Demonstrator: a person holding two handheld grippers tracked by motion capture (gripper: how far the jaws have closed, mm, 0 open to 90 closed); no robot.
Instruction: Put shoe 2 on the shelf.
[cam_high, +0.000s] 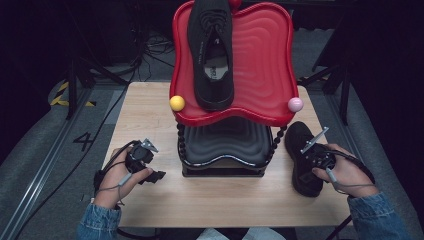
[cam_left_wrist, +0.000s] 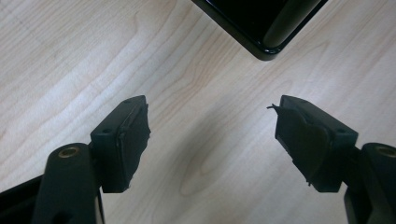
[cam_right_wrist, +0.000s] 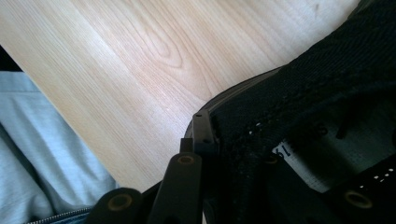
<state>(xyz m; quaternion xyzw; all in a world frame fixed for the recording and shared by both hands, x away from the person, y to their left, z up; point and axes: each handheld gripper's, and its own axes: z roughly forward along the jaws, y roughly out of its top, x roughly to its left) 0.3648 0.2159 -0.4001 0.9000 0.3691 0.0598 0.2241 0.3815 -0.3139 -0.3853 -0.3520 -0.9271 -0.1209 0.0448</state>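
Jaws of the right gripper (cam_high: 308, 159) are pinched on the side wall of a black shoe (cam_high: 303, 157): in the right gripper view one jaw lies outside the collar and the other inside the opening, knit fabric between them. No earlier picture to compare with. That shoe (cam_right_wrist: 299, 116) lies on the tabletop (cam_high: 150, 115) at the right of the rack, toe toward the near edge.

Jaws of the left gripper (cam_left_wrist: 212, 135) are spread wide, nothing between them, bare wood below. Ahead of these jaws, a black corner of the rack base (cam_left_wrist: 261, 28) sits well apart from both pads.

Edges and room:
- The right jaws and their shoe are close to the tabletop's right edge; the near edge runs just beside them in the right gripper view, with pale cloth beyond it.
- Between the left jaws and the rack there is a strip of open wood; to their left, more open tabletop up to the left edge.

Containers:
- Rack (cam_high: 227, 150), two tiers. Red top tray (cam_high: 265, 60) holds a second shoe (cam_high: 212, 50), lengthwise on the tray's left half; right half bare.
- Black lower tray (cam_high: 225, 142): nothing seen in the visible part.

Counts:
- Shoes: 2 (one gripped, one on the red tray).
- Trays: 2.
- Knobs on the front corners of the red tray: 2, one yellow (cam_high: 177, 103), one pink (cam_high: 295, 104).
- Grippers: 2, one per hand.
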